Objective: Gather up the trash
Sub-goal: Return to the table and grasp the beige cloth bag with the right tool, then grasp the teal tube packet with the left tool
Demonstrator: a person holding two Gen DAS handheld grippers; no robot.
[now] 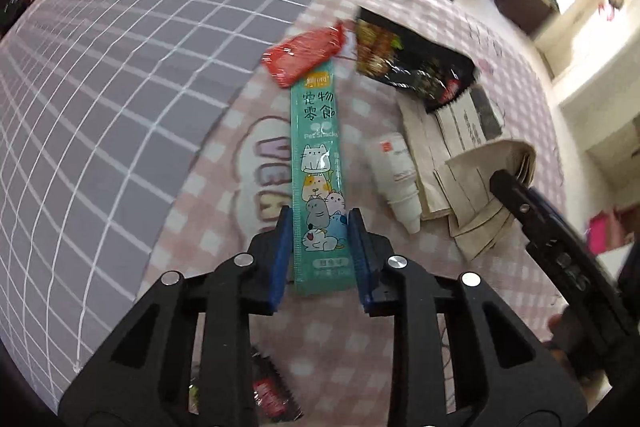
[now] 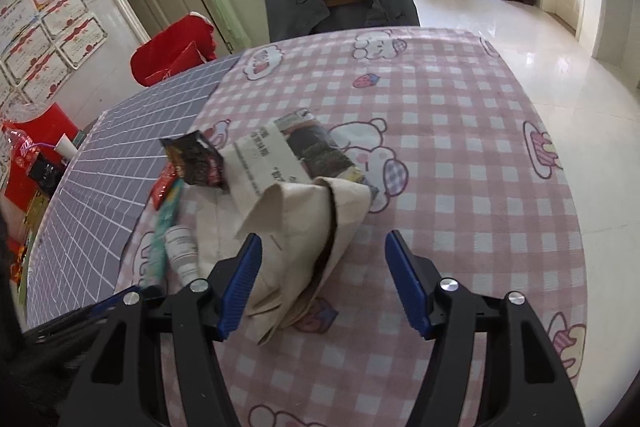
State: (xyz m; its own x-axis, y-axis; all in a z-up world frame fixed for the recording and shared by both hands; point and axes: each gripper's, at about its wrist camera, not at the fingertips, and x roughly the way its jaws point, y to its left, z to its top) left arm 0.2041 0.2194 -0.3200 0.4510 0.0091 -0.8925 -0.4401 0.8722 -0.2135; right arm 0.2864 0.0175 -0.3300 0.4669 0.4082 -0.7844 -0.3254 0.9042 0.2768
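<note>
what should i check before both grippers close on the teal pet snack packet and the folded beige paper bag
1. Teal pet snack packet lies lengthwise between the left gripper jaws: ok.
2. Left pads pressing on the packet: cannot tell; a thin gap seems to remain on each side.
3. Small white plastic bottle lies outside the left jaws: ok.
4. Folded beige paper bag centred in the right gripper: not ok; it sits against the left blue pad, with a wide gap on the other side.
5. Red foil wrapper overlaps the packet's far end and may drag along: not ok.
</note>
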